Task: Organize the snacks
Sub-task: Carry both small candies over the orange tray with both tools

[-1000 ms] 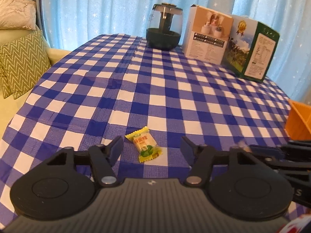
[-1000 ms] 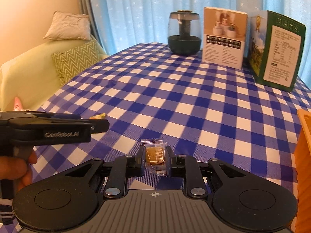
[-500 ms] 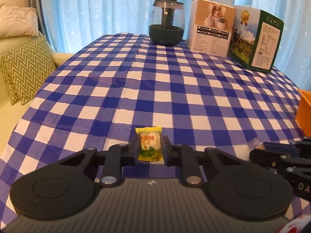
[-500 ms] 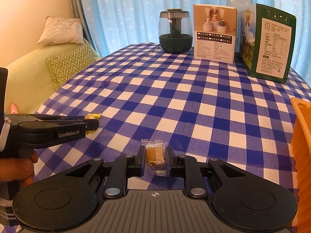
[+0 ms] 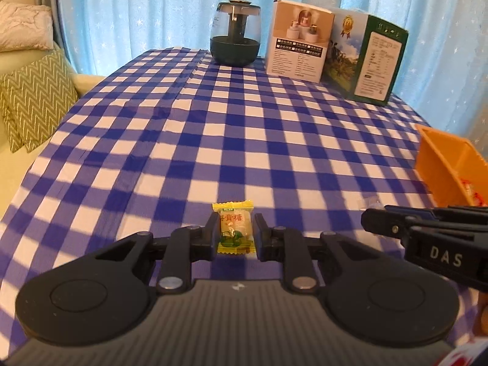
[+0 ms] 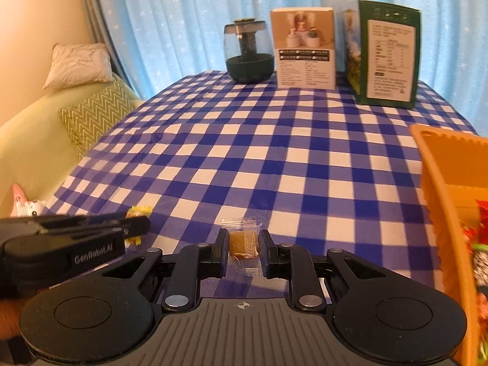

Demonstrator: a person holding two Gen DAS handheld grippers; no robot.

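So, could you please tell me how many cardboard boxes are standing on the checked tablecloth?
2. The white-and-beige cardboard box stands at the far edge beside the dark round glass jar; the green cardboard box stands just right of it. Nothing seems to be hidden behind them.

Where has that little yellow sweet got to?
The yellow sweet is pinched in the left tongs, near the front of the checked tablecloth. The orange bin lies to its right in the left wrist view.

Black right gripper, lower right of your left view: "DAS"
Black left gripper, lower left of your right view: "GenRobot.AI"
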